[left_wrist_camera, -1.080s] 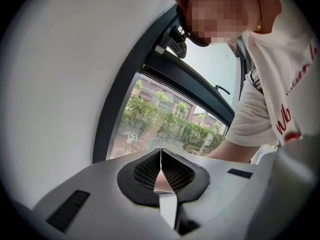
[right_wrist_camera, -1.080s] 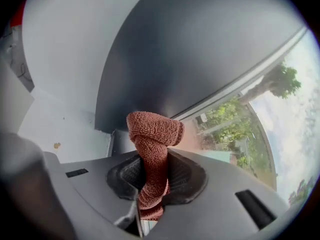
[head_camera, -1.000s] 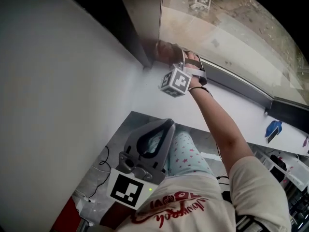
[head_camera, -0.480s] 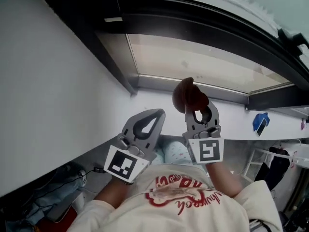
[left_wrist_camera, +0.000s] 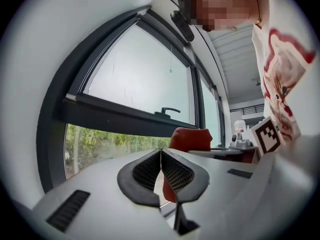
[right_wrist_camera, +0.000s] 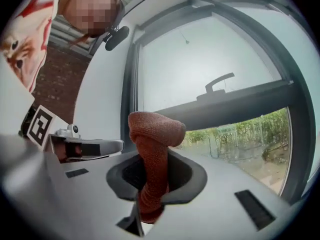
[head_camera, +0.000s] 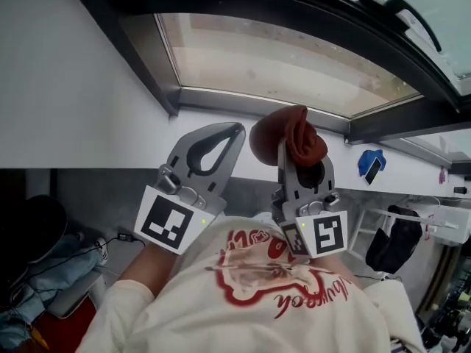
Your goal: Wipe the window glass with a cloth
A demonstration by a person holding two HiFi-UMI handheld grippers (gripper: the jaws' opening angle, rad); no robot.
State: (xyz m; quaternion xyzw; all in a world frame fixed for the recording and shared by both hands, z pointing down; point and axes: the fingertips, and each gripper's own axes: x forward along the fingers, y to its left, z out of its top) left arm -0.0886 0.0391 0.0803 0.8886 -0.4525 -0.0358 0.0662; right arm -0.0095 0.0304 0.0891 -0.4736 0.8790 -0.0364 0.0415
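Cloth (right_wrist_camera: 151, 134): rough, knitted fabric. Fingers (right_wrist_camera: 215, 206): matt grey plastic with black ribbed pads (right_wrist_camera: 187, 176). Window frame (right_wrist_camera: 240, 106): dark, matt.

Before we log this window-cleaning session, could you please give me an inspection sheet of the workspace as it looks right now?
Surface: window glass in a dark frame; whether it is clean cannot be judged.
Job's things: red-brown cloth, bunched up, not pressed on the glass.
Clutter: small blue object below the frame at the right.
Grippers: left claw shut and empty; right claw shut on the cloth.
Cables: dark cable low down at the left.
Surroundings: white wall beside the window; rack with a dark garment at the right.
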